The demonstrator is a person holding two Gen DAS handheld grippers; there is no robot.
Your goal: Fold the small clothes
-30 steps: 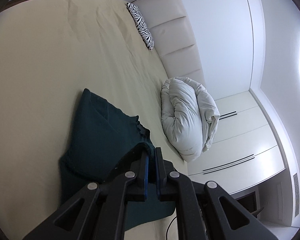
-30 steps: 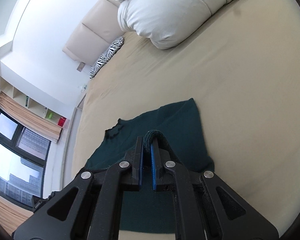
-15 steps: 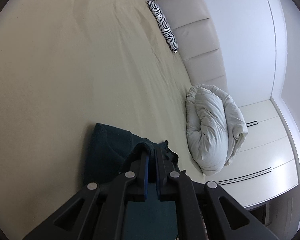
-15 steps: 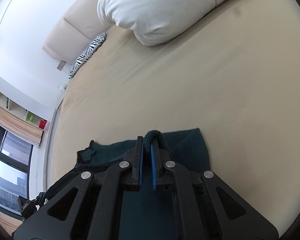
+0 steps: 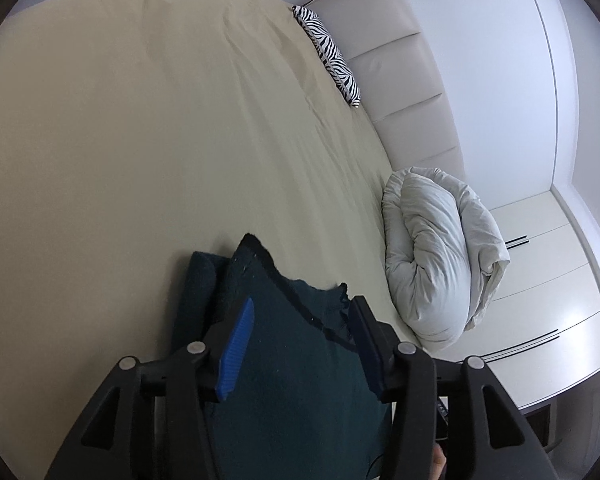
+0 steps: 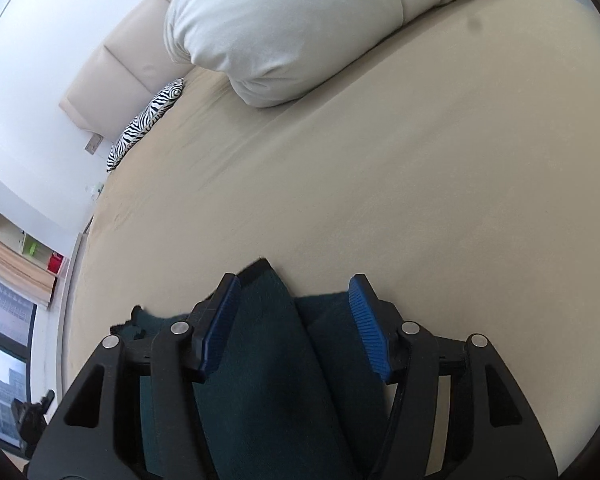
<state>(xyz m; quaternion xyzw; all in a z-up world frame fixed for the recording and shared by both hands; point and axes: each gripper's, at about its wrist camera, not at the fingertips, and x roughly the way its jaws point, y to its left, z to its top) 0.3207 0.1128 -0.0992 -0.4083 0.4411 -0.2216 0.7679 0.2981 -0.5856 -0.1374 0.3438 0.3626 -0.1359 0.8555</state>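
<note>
Left wrist view: left claw (image 5: pixel 302 344) released, jaws just parted about halfway, dark garment (image 5: pixel 292 380) lying loose between the pads, gripped by neither. Right claw (image 6: pixel 294 320) likewise just opened over the same garment, nothing held. Garment on the bed (image 5: pixel 140 140), well short of the duvet (image 5: pixel 436 252). Fold apparently laid down; next, probably back off and regrasp an edge.

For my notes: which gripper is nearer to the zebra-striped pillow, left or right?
Cannot tell: left gripper and right gripper both hang open over the dark green garment, far from the zebra-striped pillow.
</note>
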